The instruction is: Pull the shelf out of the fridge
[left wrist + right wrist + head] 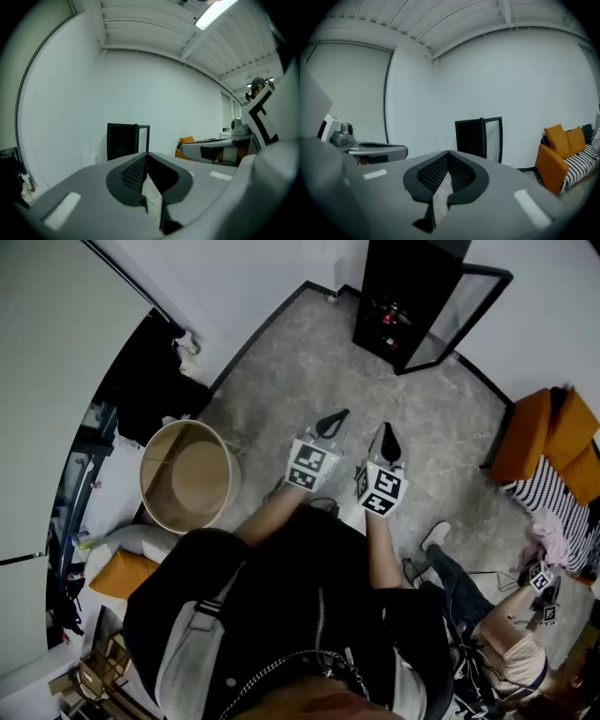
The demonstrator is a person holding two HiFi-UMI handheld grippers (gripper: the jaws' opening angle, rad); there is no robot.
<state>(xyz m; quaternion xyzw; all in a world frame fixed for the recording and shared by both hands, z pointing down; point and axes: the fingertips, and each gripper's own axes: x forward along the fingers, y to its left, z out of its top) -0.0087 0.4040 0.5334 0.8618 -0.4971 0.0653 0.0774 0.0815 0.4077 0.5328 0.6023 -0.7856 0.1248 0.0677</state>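
1. The grey speckled floor (309, 371) lies open between the person and the far wall. It's the ground still to be crossed, so I judge the task to be at its approach step, with nothing touched yet.
2. The black fridge (398, 296) stands against that wall, well apart from both grippers. Its glass door (469, 310) is swung open to the right. Both gripper views show the fridge small and far ahead.
3. An orange sofa (548, 432) sits at the right wall and a round tan tub (186, 474) at the person's left. Neither lies on the straight line to the fridge.
4. The left gripper (337, 418) is held out at waist height and points towards the fridge. Its jaws are pressed together with nothing between them.
5. The right gripper (387, 435), just beside the left gripper, also has its jaws fully closed and carries nothing.
6. The shelf is inside the dark fridge cavity, where only some red items (389, 313) show. The shelf itself is too small and dim to pick out.
7. The next move probably calls for walking up to the open fridge and parting the jaws of one gripper. That gripper would then close on the shelf's front edge for a level pull.
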